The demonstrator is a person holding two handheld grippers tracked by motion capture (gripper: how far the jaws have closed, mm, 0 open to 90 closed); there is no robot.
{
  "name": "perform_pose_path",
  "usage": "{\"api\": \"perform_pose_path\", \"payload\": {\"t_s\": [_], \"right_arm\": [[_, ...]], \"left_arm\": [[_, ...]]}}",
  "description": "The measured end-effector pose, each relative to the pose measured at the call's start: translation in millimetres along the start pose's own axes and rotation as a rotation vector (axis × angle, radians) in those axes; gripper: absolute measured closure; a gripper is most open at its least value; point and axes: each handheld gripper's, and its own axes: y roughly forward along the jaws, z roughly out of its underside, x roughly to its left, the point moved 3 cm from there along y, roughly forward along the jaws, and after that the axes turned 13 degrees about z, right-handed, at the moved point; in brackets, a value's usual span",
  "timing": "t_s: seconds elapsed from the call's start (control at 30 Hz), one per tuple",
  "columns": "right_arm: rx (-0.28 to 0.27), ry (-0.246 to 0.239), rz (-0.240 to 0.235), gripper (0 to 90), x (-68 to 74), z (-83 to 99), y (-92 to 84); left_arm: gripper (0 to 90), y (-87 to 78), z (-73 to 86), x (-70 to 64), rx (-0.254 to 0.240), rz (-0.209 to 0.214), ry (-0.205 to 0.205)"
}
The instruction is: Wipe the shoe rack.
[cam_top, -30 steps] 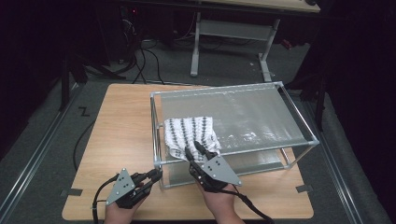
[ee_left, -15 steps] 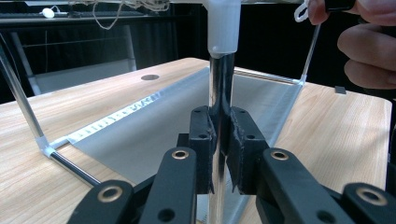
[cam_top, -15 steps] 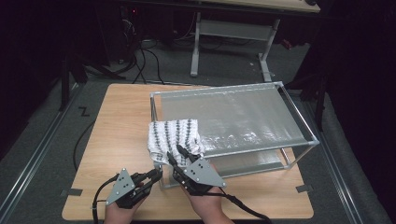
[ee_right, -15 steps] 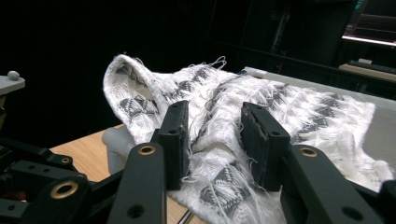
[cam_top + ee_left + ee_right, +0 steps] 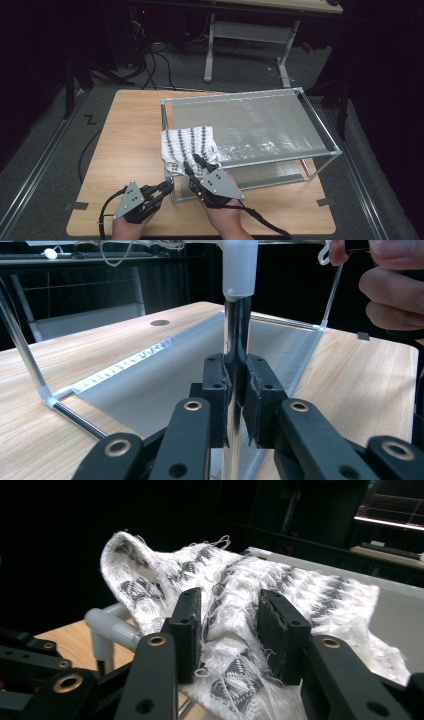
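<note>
- Two tongs working at the near edge of a metal-framed rack [image 5: 320, 131] standing on the wooden desk [image 5: 125, 130].
- Left tongs [image 5: 236, 405] clamping the rack's shiny upright corner post [image 5: 237, 330], probably steadying the light frame so it is not sliding.
- Right tongs [image 5: 231, 630] biting a raised fold of the white, black-patterned cloth [image 5: 189, 145]; jaws partly closed on it.
- Cloth lying on the rack's top shelf at its near left corner, one edge spilling over the rail.
- Weave looking loose and frayed, threads straying; limp, bunching where pinched.
- Shelf surfaces appearing as dull, silvery sheet; corner joints pale plastic.
</note>
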Motion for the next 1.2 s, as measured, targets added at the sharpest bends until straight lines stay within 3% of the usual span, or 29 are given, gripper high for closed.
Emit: {"api": "perform_pose_path", "payload": {"t_s": [0.43,1.2], "right_arm": [[0.008,-0.007,0.099,61.9,-35.2,8.3,-6.1],[0.057,0.029,0.312,60.9,-136.3,27.9,-31.6]], "left_arm": [[80.7,0.2,0.3,0.5,-0.003,0.002,-0.003],[80.7,0.2,0.4,0.5,-0.002,0.002,-0.002]]}}
